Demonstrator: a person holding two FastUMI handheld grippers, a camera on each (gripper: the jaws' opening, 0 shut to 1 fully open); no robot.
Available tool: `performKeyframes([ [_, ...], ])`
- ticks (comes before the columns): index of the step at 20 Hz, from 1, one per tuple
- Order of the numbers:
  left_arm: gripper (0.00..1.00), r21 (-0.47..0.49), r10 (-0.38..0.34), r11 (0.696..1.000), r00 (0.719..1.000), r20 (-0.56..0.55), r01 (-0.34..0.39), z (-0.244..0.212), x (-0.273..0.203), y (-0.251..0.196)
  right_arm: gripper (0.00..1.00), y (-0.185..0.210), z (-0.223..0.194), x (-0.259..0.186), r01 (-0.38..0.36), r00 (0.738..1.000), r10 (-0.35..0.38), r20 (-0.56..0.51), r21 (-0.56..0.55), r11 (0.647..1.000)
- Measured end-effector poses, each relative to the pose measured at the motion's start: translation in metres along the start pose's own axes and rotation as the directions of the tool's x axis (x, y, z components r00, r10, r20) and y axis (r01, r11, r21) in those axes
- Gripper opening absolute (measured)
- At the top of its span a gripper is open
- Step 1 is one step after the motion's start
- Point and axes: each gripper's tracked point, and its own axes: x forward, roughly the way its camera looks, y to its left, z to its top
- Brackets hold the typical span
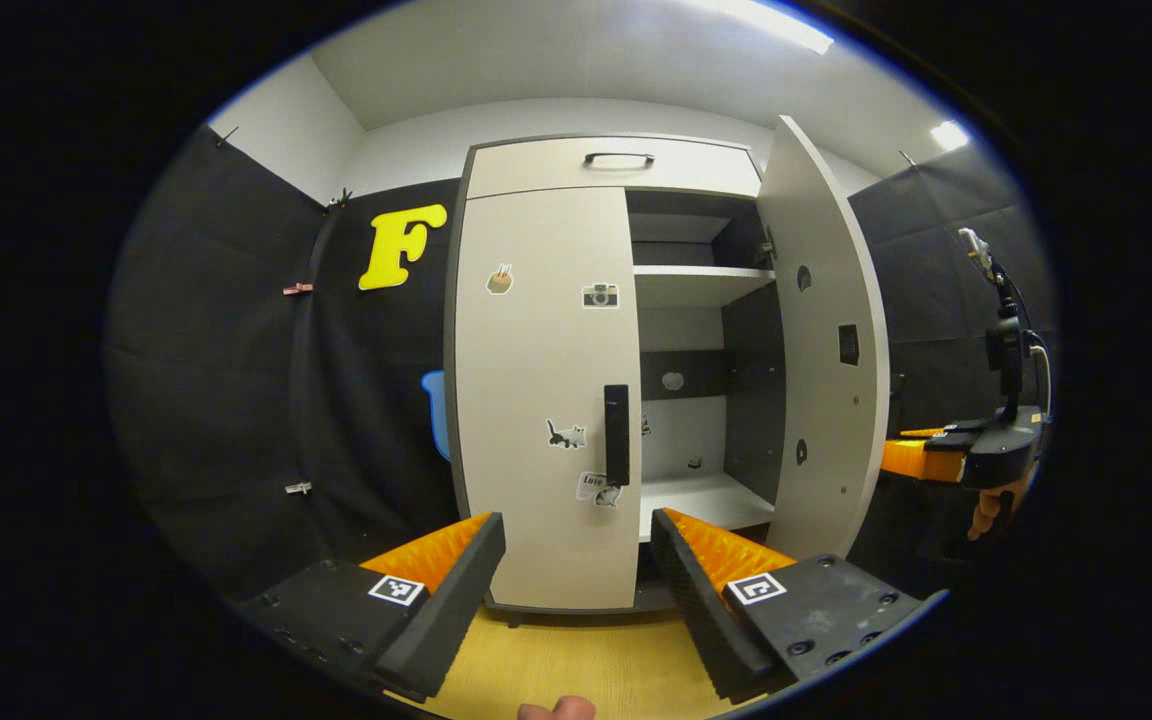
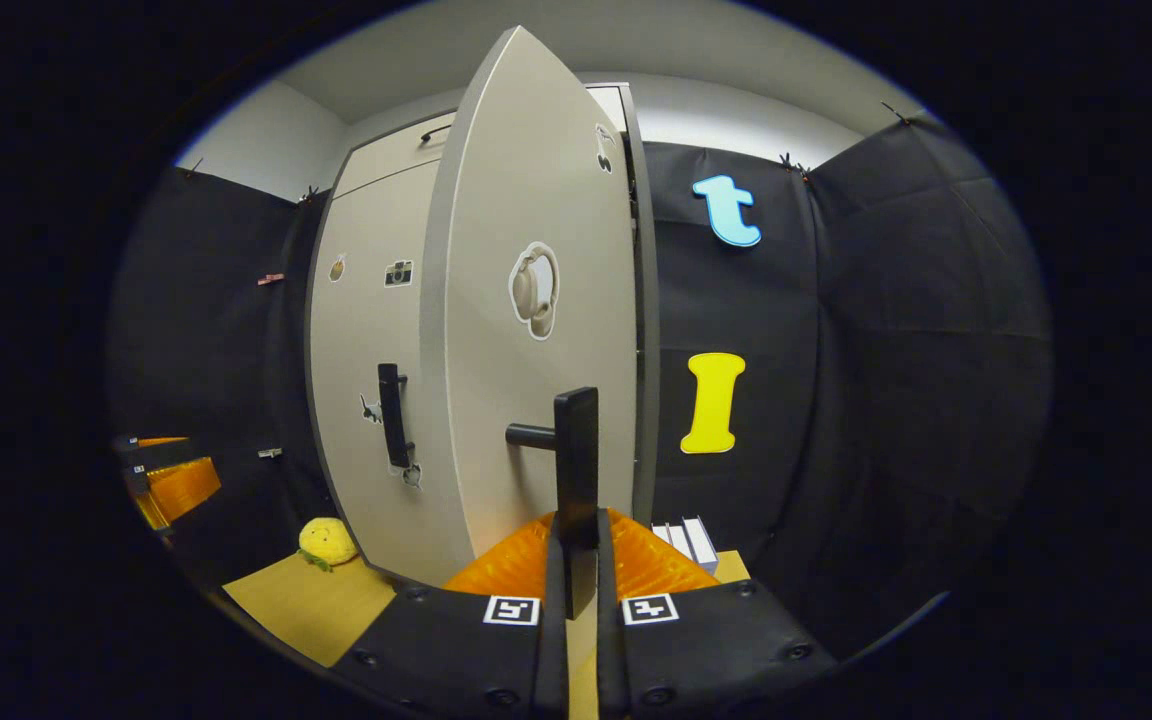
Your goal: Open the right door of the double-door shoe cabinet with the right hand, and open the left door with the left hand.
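Left gripper [image 1: 576, 560], fingers spread and empty, faces the closed left door [image 1: 541, 400] and its handle [image 1: 616, 435]; the right door [image 2: 536, 330] stands swung out, its handle [image 2: 576, 465] clamped between the right gripper's [image 2: 576, 560] fingers.

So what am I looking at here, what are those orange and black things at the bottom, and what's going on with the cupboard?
Those are handheld grippers: a person holds one in each hand, and a camera rides on each. The left gripper view looks past the open left gripper at the shoe cabinet. Its left door is shut, handle untouched. The right door stands open, showing shelves. The right gripper view shows the right gripper shut on the right door handle. A yellow plush toy lies on the wooden surface.
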Motion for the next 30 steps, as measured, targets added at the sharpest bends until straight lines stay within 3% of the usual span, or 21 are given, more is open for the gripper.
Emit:
performKeyframes([
  [11,0.94,0.027,-0.002,1.0,1.0,-0.001,0.003,0.008,0.014,-0.036,0.09,-0.054,0.001,0.004,0.074,0.997,-0.075,-0.001,0.057,0.996],
  [15,0.94,0.04,-0.011,0.999,1.0,-0.011,0.012,0.006,0.022,-0.045,0.08,-0.056,0.001,0.003,0.062,0.998,-0.061,-0.007,0.12,0.991],
  [22,0.94,0.03,-0.032,0.999,0.999,-0.03,0.033,0.003,0.045,-0.054,0.08,-0.06,0.002,0.001,0.065,0.998,-0.063,-0.015,0.114,0.991],
  [24,0.94,0.03,-0.034,0.999,0.999,-0.032,0.035,0.005,0.057,-0.054,0.13,-0.062,0.003,-0.003,0.066,0.998,-0.065,-0.009,0.111,0.992],
  [25,0.94,0.024,-0.038,0.999,0.999,-0.03,0.038,0.005,0.063,-0.053,0.24,-0.063,0.006,-0.005,0.066,0.998,-0.066,-0.002,0.116,0.991],
  [28,0.94,0.003,-0.043,0.999,0.998,-0.036,0.043,0.006,0.088,-0.05,0.27,-0.07,0.012,-0.018,0.082,0.996,-0.085,0.017,0.135,0.988],
  [29,0.94,-0.002,-0.043,0.999,0.998,-0.036,0.043,0.006,0.097,-0.049,0.39,-0.072,0.014,-0.023,0.092,0.995,-0.095,0.019,0.137,0.986],
  [30,0.94,-0.002,-0.045,0.999,0.998,-0.033,0.045,0.006,0.107,-0.048,0.4,-0.074,0.013,-0.027,0.096,0.995,-0.099,0.016,0.139,0.986],
])
